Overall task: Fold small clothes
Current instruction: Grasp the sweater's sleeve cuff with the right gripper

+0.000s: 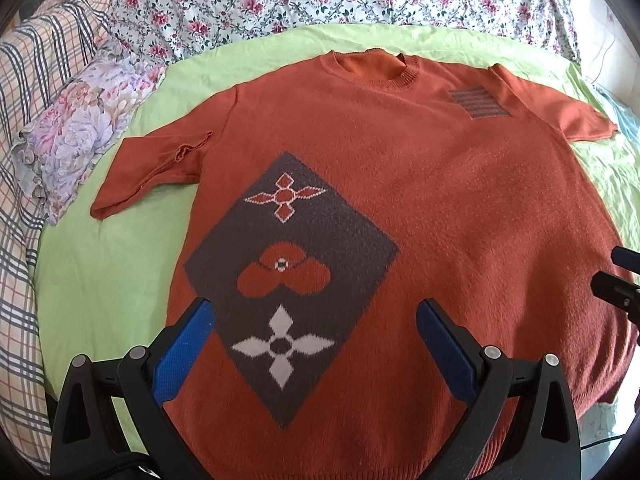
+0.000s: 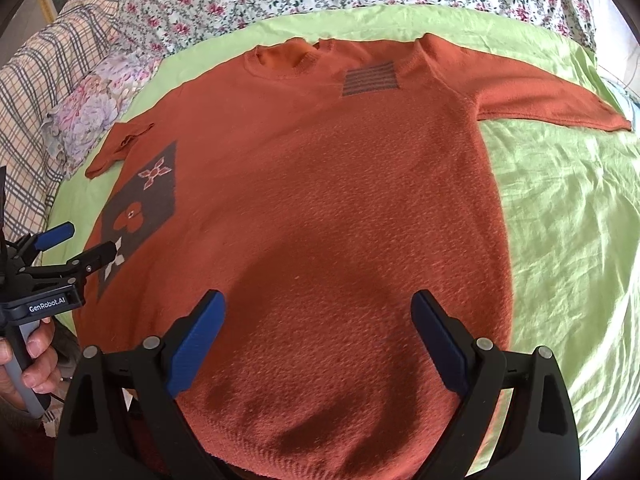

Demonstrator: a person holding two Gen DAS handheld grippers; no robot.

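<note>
Green sheet [image 2: 560,208], orange sweater [image 2: 320,200] flat, hem cut off, both hand-held grippers [image 1: 316,344] [image 2: 318,332] agape

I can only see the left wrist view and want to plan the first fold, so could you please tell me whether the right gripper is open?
Observer: Yes, the right gripper is open and holds nothing; it is above the lower middle of the sweater.
Operator: Thank you. How does the sleeve on that side lie?
Observer: The right sleeve lies flat and straight out on the green sheet, not folded in.
Operator: And can you see my left gripper from there?
Observer: Yes, the left gripper is open at the sweater's left edge, by the grey diamond pattern; a hand holds its handle.
</note>
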